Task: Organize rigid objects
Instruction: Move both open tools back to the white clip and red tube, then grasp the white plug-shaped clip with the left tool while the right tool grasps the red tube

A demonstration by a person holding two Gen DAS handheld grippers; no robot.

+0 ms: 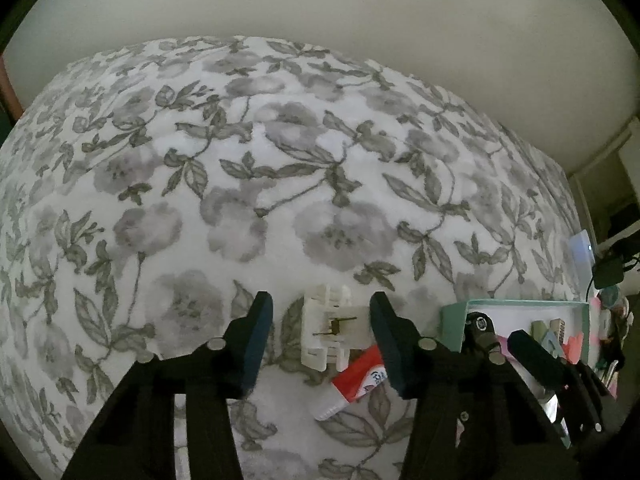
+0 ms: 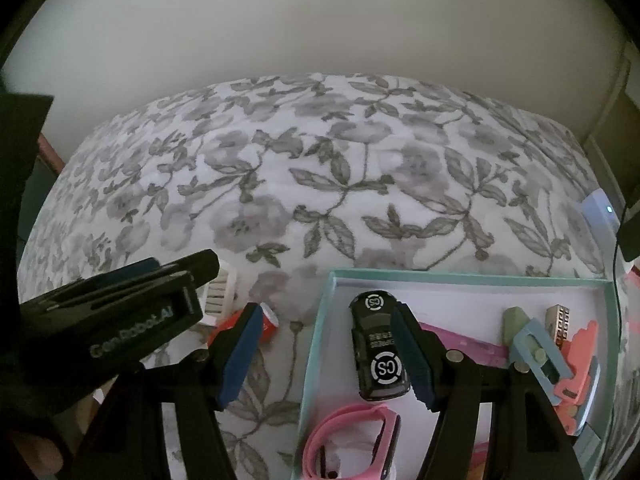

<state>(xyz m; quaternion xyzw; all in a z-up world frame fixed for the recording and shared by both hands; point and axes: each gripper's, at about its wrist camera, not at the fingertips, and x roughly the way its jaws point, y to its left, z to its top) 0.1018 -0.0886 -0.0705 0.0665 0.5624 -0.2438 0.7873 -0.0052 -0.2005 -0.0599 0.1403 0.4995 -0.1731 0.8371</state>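
Observation:
On the flowered bedspread [image 1: 280, 160] lies a white plastic clip [image 1: 326, 328], partly over a red and white tube [image 1: 356, 384]. My left gripper [image 1: 322, 340] points down over them, open. The clip sits between its pads, close to the right pad, with a gap to the left pad. My right gripper [image 2: 326, 356] is open and straddles the left wall of a teal-rimmed box [image 2: 320, 320]. Inside the box, a black toy car [image 2: 378, 344] rests against the inner side of the right finger. The left gripper [image 2: 182, 266] appears side-on beside the clip [image 2: 220, 292] and tube [image 2: 268, 320].
The box also holds a pink wristband [image 2: 344, 432], a blue cutter [image 2: 532, 348], a salmon piece [image 2: 580, 360] and a metal block [image 2: 558, 320]. A white device with a small light [image 2: 600, 212] sits at the bed's right edge. The pale wall lies behind the bed.

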